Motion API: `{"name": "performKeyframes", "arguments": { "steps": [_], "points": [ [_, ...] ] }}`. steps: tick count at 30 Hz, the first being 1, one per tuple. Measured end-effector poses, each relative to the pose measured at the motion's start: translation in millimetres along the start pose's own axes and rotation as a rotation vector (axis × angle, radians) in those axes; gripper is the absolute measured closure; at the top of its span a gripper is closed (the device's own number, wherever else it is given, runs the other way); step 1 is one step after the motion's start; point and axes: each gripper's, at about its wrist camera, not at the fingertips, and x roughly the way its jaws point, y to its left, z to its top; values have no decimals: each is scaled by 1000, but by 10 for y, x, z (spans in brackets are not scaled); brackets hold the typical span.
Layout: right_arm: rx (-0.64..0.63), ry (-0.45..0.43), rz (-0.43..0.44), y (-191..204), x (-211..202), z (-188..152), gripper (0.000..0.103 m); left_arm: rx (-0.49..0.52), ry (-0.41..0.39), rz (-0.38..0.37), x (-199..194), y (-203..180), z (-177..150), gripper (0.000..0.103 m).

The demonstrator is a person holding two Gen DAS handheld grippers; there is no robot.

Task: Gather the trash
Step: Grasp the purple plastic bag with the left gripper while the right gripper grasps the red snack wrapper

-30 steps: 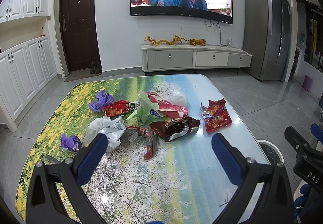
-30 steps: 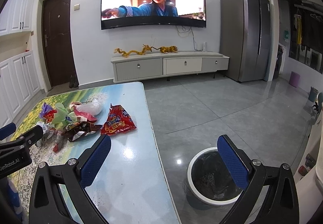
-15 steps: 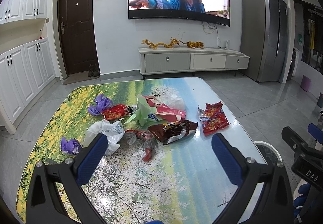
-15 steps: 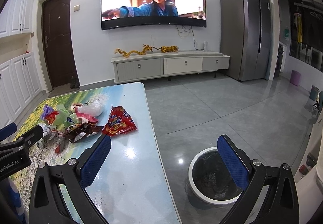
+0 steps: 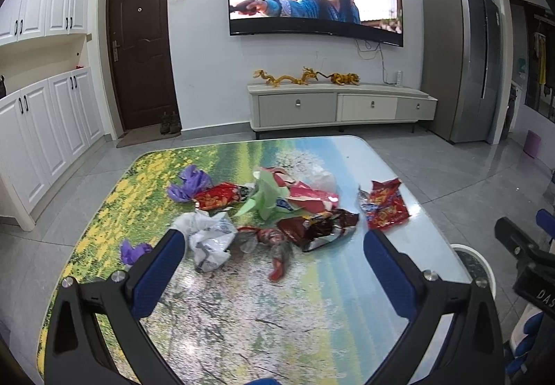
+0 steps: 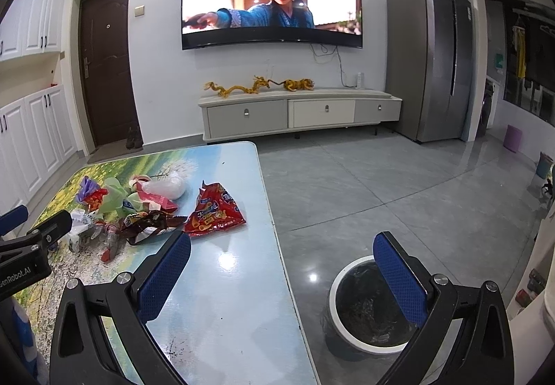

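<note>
Several pieces of trash lie on the picture-printed table (image 5: 215,308): a red snack bag (image 5: 385,208) at the right, a brown wrapper (image 5: 317,227), a crumpled white bag (image 5: 210,237), a green bag (image 5: 267,197), purple scraps (image 5: 189,182). My left gripper (image 5: 272,255) is open, held above the near half of the table, short of the pile. In the right wrist view the red snack bag (image 6: 215,210) lies near the table's right edge. My right gripper (image 6: 282,262) is open over that edge, with the white trash bin (image 6: 367,305) on the floor below.
The bin's rim (image 5: 477,260) shows past the table's right edge, beside the right gripper's body (image 5: 520,253). White cabinets (image 5: 45,128) line the left wall. A TV console (image 6: 298,112), fridge (image 6: 430,55) and grey tiled floor (image 6: 399,184) lie beyond.
Both grippers have drawn slightly back and up, so the table and trash sit a little lower in view. Both stay open and hold nothing.
</note>
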Motion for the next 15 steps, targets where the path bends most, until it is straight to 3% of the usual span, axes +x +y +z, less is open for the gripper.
{"name": "performKeyframes", "arguments": {
  "steps": [9, 15],
  "points": [
    [-18, 54, 47, 38, 180, 80, 0, -26, 15, 64, 150, 438, 31, 0],
    [-34, 103, 153, 161, 457, 218, 0, -87, 72, 127, 376, 1144, 12, 0]
  ]
}}
